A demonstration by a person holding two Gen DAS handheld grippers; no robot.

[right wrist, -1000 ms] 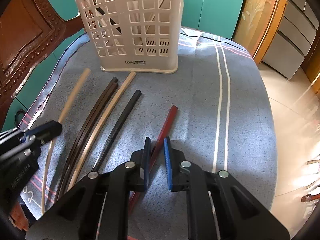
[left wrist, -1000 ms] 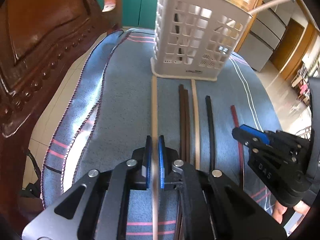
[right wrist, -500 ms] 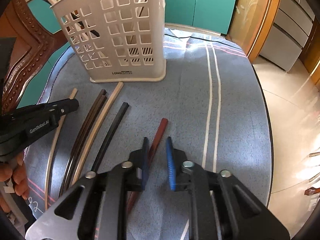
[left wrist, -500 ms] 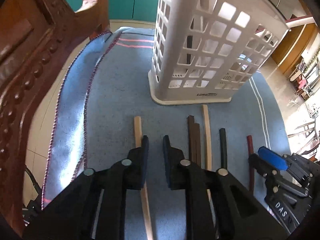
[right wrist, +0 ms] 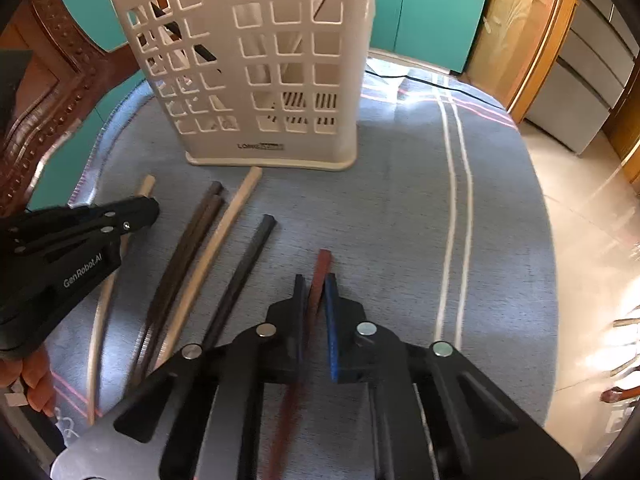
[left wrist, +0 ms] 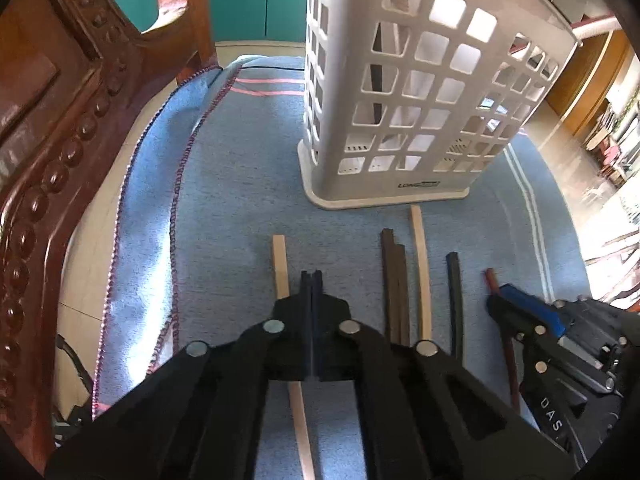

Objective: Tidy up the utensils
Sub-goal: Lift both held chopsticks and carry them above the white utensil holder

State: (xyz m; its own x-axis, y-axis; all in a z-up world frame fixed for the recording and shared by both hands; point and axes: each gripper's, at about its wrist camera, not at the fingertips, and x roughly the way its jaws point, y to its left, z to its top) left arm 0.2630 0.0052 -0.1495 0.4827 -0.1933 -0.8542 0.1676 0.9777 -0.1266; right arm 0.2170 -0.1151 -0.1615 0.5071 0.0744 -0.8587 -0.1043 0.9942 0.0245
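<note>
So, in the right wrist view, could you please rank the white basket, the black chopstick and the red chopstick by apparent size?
1. White basket, clearly largest.
2. Black chopstick.
3. Red chopstick: the right tool hides much of it, so these two are unsure.

Ahead of my tongs the white slotted basket (right wrist: 256, 76) stands upright on the blue cloth (right wrist: 400, 208), blocking the way straight forward. To my left the carved wooden chair back (left wrist: 52, 128) crowds the cloth's edge. The stretch of cloth right of the basket, by the white stripes (right wrist: 456, 200), lies open for passing.
</note>
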